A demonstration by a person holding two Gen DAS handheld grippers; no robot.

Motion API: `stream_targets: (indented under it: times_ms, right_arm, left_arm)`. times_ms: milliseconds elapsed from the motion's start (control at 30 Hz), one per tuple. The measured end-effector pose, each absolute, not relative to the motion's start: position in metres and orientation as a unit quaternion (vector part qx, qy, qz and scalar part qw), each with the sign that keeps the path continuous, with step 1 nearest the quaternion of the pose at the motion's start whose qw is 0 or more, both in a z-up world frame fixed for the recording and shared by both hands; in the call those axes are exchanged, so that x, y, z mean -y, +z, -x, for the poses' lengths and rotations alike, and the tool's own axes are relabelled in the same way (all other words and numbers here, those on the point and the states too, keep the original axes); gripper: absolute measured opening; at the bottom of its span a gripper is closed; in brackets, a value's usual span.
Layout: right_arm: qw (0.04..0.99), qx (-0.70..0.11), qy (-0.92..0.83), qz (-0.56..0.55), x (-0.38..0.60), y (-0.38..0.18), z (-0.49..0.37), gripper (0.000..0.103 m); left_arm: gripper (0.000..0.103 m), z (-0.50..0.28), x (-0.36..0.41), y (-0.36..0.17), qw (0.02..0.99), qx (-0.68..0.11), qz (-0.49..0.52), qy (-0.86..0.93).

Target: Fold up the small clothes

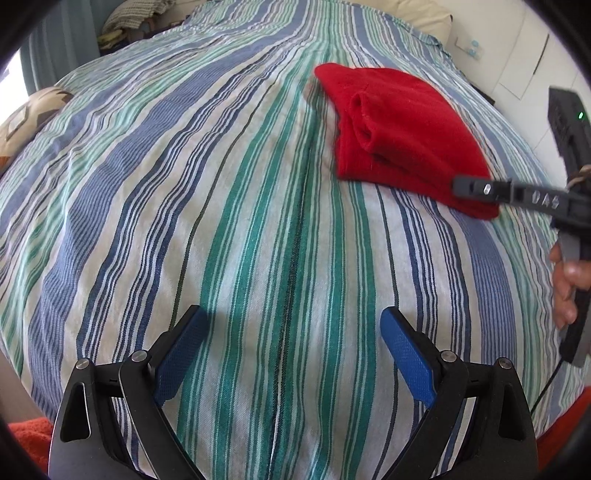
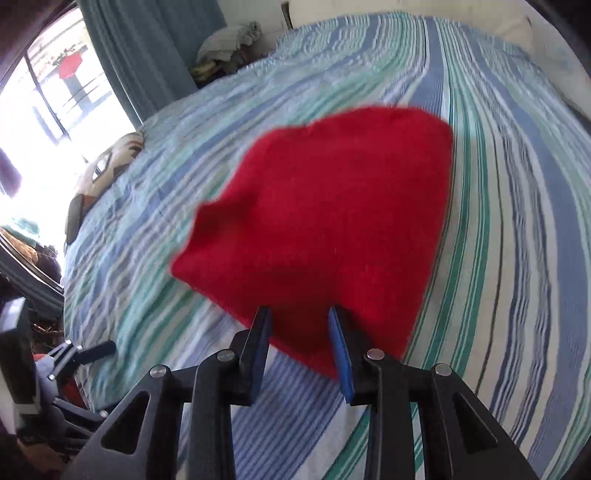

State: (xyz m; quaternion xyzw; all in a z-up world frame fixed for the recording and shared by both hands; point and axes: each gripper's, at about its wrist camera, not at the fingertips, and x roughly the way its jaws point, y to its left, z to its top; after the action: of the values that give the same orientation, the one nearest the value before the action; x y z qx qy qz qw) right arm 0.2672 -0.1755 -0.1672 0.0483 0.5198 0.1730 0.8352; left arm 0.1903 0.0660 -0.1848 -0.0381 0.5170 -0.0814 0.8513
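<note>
A folded red knit garment lies flat on the striped bed cover, to the right of the bed's middle. My left gripper hangs open over bare cover near the front, well short of the garment, with nothing between its blue pads. My right gripper hovers at the near corner of the red garment, its pads a narrow gap apart; the cloth under them lies flat and I see no pinch. In the left wrist view one right finger crosses that corner, and a hand holds the handle.
A patterned pillow sits at the bed's left edge. A cream pillow lies at the head. A heap of clothes is beyond the far left corner, near a teal curtain. Orange cloth shows at the bottom left.
</note>
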Motion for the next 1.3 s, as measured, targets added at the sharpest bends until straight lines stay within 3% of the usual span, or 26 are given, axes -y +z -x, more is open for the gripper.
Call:
stream_targets:
  times_ms: [67, 133, 167, 200, 400, 633, 667, 700, 733, 767, 833, 1033, 1100, 1133, 1167, 1200, 1233, 1300]
  right_arm:
    - [0.845, -0.504, 0.170, -0.061, 0.180, -0.165, -0.258, 0.033]
    - [0.858, -0.474, 0.175, -0.093, 0.191, -0.145, -0.252, 0.055]
    - [0.867, -0.455, 0.172, -0.107, 0.199, -0.135, -0.250, 0.076]
    - [0.878, -0.433, 0.164, -0.118, 0.208, -0.124, -0.250, 0.086]
    - [0.869, -0.434, 0.132, -0.197, 0.257, -0.121, -0.305, 0.088]
    - [0.807, -0.470, 0.149, -0.324, 0.260, -0.198, -0.361, 0.086]
    - [0.820, -0.462, 0.144, -0.305, 0.254, -0.196, -0.363, 0.070]
    - [0.828, -0.462, 0.145, -0.283, 0.248, -0.192, -0.365, 0.041]
    - [0.833, -0.464, 0.140, -0.268, 0.244, -0.187, -0.366, 0.037]
    - [0.839, -0.459, 0.135, -0.258, 0.239, -0.178, -0.365, 0.033]
    - [0.860, -0.440, 0.137, -0.217, 0.228, -0.150, -0.359, 0.031]
    - [0.888, -0.384, 0.169, -0.189, 0.224, -0.064, -0.331, 0.031]
    - [0.884, -0.390, 0.163, -0.200, 0.230, -0.057, -0.327, 0.032]
    - [0.880, -0.400, 0.153, -0.206, 0.235, -0.061, -0.325, 0.035]
    - [0.874, -0.416, 0.141, -0.208, 0.241, -0.071, -0.322, 0.045]
    - [0.865, -0.441, 0.127, -0.203, 0.245, -0.083, -0.324, 0.062]
    - [0.859, -0.463, 0.103, -0.190, 0.252, -0.096, -0.320, 0.070]
    - [0.860, -0.480, 0.051, -0.165, 0.269, -0.109, -0.299, 0.075]
  left_arm:
    - [0.095, -0.203, -0.072, -0.172, 0.851, -0.510, 0.077, -0.099]
    - [0.096, -0.224, -0.083, -0.155, 0.857, -0.486, 0.128, -0.114]
    - [0.098, -0.241, -0.086, -0.147, 0.858, -0.476, 0.150, -0.121]
    - [0.099, -0.261, -0.088, -0.142, 0.857, -0.471, 0.167, -0.129]
    - [0.100, -0.381, -0.055, -0.167, 0.820, -0.526, 0.162, -0.158]
    - [0.100, -0.404, -0.013, -0.191, 0.819, -0.543, 0.079, -0.171]
    - [0.087, -0.404, -0.012, -0.192, 0.820, -0.541, 0.080, -0.168]
    - [0.069, -0.405, -0.011, -0.192, 0.817, -0.542, 0.089, -0.175]
    - [0.033, -0.407, -0.010, -0.191, 0.809, -0.547, 0.104, -0.187]
    - [0.021, -0.409, -0.009, -0.187, 0.805, -0.550, 0.116, -0.191]
    - [0.019, -0.402, -0.004, -0.166, 0.819, -0.534, 0.098, -0.188]
    - [0.019, -0.370, -0.003, -0.089, 0.847, -0.477, 0.086, -0.216]
    - [0.026, -0.363, -0.004, -0.085, 0.846, -0.481, 0.091, -0.213]
    - [0.041, -0.361, -0.003, -0.091, 0.844, -0.489, 0.089, -0.204]
    - [0.062, -0.359, -0.001, -0.102, 0.843, -0.499, 0.078, -0.184]
    - [0.067, -0.355, -0.001, -0.114, 0.845, -0.507, 0.061, -0.160]
    - [0.067, -0.346, -0.004, -0.125, 0.847, -0.512, 0.039, -0.138]
    - [0.067, -0.320, -0.007, -0.135, 0.854, -0.509, -0.012, -0.111]
